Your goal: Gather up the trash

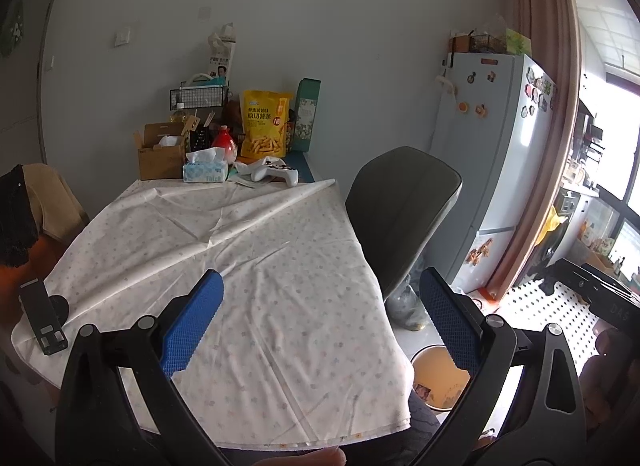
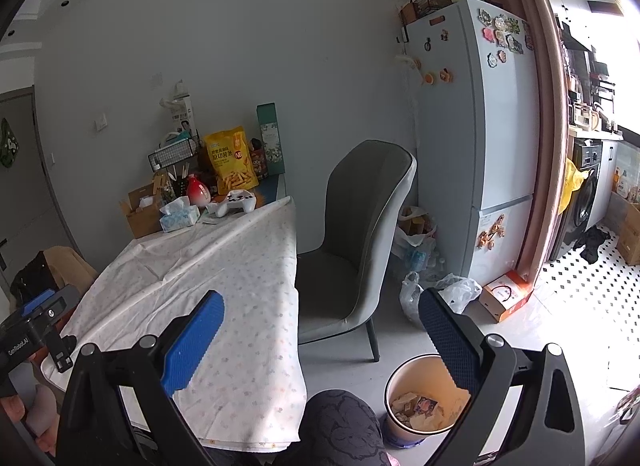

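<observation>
A round waste bin (image 2: pixel 424 398) with crumpled wrappers inside stands on the floor beside the table's near right corner; its rim (image 1: pixel 436 382) also peeks out past the cloth in the left wrist view. My left gripper (image 1: pixel 320 322) hovers open above the near part of the table, nothing between its blue pads. My right gripper (image 2: pixel 320 338) is open too, held above the table's right edge and the bin, holding nothing. The left gripper's body (image 2: pixel 36 330) shows at the far left of the right wrist view.
A dotted white cloth (image 1: pixel 248 266) covers the table. At its far end sit a tissue box (image 1: pixel 205 171), white game controller (image 1: pixel 276 173), yellow snack bag (image 1: pixel 265 123), cardboard box (image 1: pixel 160 153) and wire basket. A grey chair (image 2: pixel 360 234), a fridge (image 2: pixel 476 137), and plastic bags (image 2: pixel 448 290) stand on the right.
</observation>
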A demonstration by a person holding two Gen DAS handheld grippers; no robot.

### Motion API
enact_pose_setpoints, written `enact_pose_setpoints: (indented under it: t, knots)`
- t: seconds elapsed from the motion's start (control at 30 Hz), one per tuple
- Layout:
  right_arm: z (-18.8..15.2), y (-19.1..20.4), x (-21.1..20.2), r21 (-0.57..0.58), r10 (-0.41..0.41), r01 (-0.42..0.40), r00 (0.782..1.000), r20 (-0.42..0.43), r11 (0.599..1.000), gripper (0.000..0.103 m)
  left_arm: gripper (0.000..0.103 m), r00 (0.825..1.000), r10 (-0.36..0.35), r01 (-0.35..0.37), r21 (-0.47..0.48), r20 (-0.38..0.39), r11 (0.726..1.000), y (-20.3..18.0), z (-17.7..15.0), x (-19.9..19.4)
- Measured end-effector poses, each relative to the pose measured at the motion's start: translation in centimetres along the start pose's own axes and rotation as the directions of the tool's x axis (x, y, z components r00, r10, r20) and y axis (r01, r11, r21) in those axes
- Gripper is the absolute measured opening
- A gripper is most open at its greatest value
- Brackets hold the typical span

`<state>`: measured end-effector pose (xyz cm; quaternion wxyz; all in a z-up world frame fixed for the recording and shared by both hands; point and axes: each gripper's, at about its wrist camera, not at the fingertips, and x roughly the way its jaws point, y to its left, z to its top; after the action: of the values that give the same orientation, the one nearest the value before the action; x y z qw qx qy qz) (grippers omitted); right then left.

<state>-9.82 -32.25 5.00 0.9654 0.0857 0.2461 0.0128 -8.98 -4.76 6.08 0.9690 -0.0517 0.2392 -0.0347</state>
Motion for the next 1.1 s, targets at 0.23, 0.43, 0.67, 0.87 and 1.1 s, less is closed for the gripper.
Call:
enact_pose_setpoints:
  t: [0.23, 0.43, 0.67, 0.87, 1.1]
  knots:
    - [-0.4, 0.0, 1.1, -0.009, -0.002, 0.002, 1.000, -0.018, 1.000, 0.095, 0.097, 1.000, 0.004, -0.004, -0.009, -0.017, 1.000, 0.3, -0.3, 0.6]
    - [-0.5, -0.2, 1.4, -0.008, -0.006, 0.006, 1.000, -0.022, 1.000, 0.095, 0.097, 1.000, 0.003, -0.004, -0.010, -0.024, 1.000, 0.3, -0.5, 0.9]
    - [-0.7, -0.3, 1.3, -0.005, -0.008, 0.008, 1.000, -0.017, 1.000, 0.096, 0.097, 1.000, 0.004, -0.004, -0.013, -0.024, 1.000, 0.3, -0.7, 0.9]
    - [-0.7, -0.4, 1.3, -0.007, -0.010, 0.010, 1.000, -0.012, 1.000, 0.095, 0.097, 1.000, 0.003, -0.004, -0.013, -0.024, 1.000, 0.3, -0.7, 0.9]
    - [-0.8, -0.1, 1.3, -0.009, -0.016, 0.016, 1.000, -0.012, 1.000, 0.095, 0.097, 1.000, 0.006, -0.006, -0.022, -0.018, 1.000, 0.5, -1.0, 0.8]
